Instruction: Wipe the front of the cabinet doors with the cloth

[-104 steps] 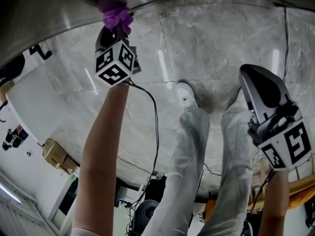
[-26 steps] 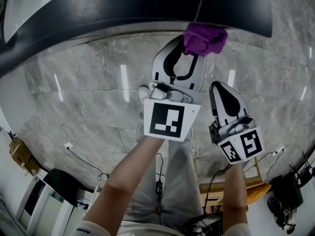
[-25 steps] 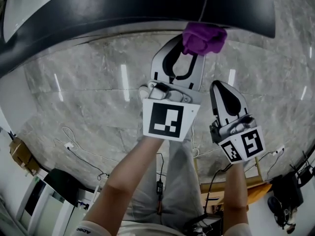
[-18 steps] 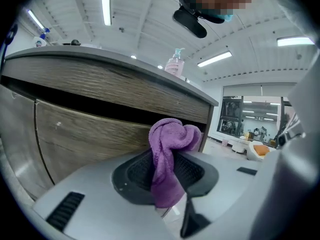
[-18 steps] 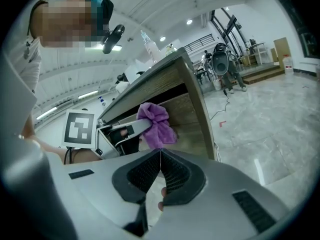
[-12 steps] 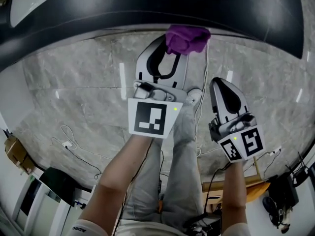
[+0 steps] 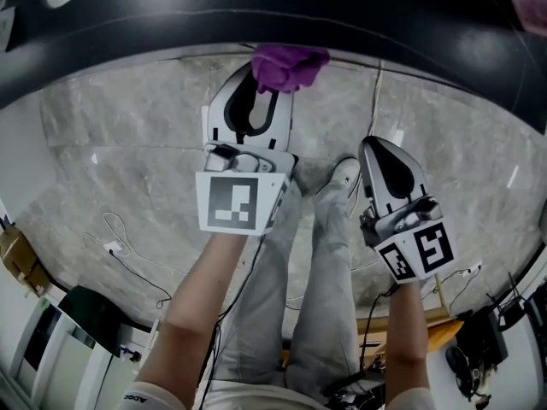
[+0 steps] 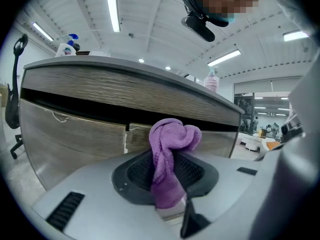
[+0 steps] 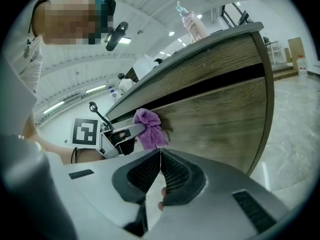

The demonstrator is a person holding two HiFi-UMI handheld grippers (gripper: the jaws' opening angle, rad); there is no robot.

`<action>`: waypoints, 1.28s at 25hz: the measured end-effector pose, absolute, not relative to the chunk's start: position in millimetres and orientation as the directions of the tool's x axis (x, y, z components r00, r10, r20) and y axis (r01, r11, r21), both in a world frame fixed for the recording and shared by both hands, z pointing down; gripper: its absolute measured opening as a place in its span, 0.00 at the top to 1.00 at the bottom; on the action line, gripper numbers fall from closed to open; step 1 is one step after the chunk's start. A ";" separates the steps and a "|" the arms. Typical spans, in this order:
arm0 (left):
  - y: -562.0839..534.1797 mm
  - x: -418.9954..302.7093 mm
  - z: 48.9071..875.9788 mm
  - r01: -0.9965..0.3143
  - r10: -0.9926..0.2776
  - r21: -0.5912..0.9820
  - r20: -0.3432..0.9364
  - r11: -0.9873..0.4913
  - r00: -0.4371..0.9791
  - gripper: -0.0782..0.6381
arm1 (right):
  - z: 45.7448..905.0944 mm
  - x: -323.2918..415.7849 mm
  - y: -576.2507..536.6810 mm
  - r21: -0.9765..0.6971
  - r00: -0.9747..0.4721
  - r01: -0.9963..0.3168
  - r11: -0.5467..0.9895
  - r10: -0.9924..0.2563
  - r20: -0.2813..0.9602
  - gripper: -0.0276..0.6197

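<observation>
Left gripper view shows the left gripper [image 8: 169, 176] clamped on a bunched purple cloth [image 8: 174, 134], held right at the wood-grain cabinet doors [image 8: 75, 134], just below the dark gap under the countertop [image 8: 125, 66]. Beside it, the right gripper [image 9: 160, 156] has its jaws pressed together on nothing.

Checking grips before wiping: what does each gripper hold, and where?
Left gripper pinches the cloth by its lower end, bunch above; right gripper is shut, empty.
</observation>
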State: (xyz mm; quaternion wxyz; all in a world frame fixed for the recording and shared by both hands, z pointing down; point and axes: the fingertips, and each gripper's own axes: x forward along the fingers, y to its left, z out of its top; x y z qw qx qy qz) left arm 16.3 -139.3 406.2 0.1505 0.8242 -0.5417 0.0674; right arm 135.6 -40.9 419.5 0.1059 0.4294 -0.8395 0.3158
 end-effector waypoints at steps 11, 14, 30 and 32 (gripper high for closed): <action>-141.2 -33.8 412.5 -0.966 -0.932 0.095 0.255 -0.241 0.257 0.75 | 432.9 123.0 -38.3 -0.470 -0.650 -0.753 0.460 -0.630 0.425 0.91; -132.4 -25.6 411.8 -0.975 -0.942 0.091 0.255 -0.201 0.218 0.75 | 433.2 135.7 -25.6 -0.478 -0.668 -0.739 0.475 -0.613 0.422 0.91; -82.0 250.7 475.3 -0.896 -0.848 0.193 0.294 -0.400 0.442 0.75 | 479.5 324.6 26.2 -0.512 -0.612 -0.776 0.368 -0.634 0.473 0.91; -85.6 273.8 479.9 -0.889 -0.842 0.204 0.290 -0.411 0.456 0.75 | 485.5 342.5 28.7 -0.521 -0.605 -0.778 0.352 -0.642 0.470 0.91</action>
